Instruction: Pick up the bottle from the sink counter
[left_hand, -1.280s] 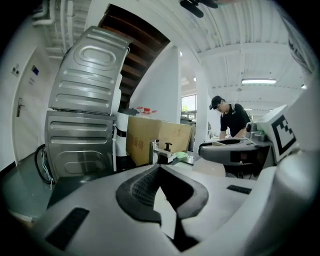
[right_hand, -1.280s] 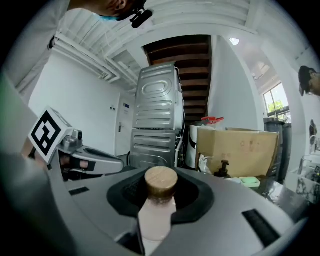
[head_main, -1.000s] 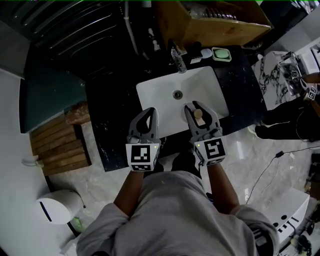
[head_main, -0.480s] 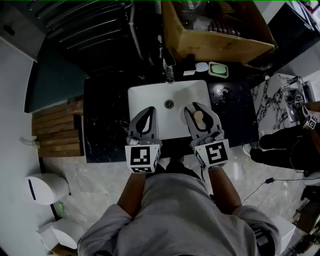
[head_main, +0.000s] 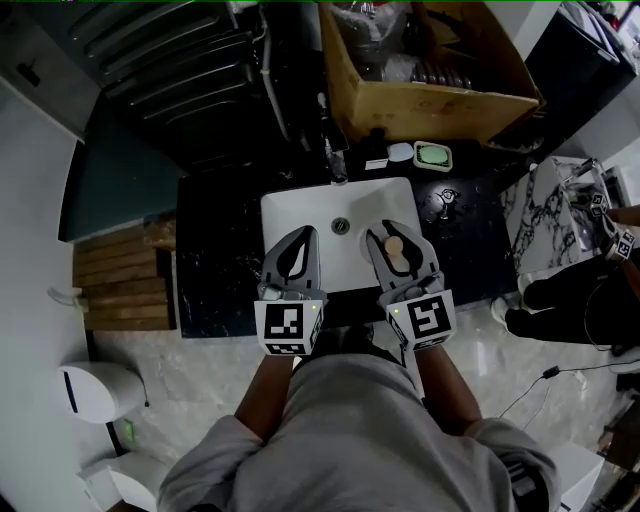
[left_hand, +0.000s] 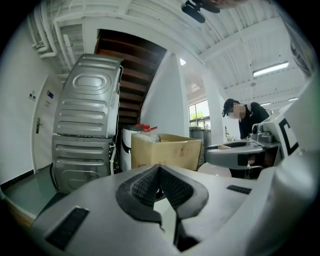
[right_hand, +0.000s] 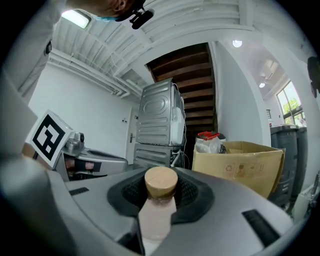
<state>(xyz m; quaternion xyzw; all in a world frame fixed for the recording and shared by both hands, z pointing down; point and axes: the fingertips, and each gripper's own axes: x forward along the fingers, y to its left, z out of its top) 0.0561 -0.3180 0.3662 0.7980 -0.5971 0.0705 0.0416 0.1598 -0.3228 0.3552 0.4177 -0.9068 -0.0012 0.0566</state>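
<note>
The right gripper (head_main: 394, 228) clamps the bottle (head_main: 396, 246) above the sink (head_main: 300, 205), while the left gripper (head_main: 303, 233) is closed and empty; the pick-up seems done, and next it only needs a steady hold.

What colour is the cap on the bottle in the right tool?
Light tan, wood-like cap on the bottle; right gripper view shows best.

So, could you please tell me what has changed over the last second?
Both tongs have risen a little above the sink, which now looks smaller beneath them; the right tongs carried the bottle up with them. Nothing was grasped or released: the right tongs stay shut on the bottle, the left tongs stay shut and empty.
</note>
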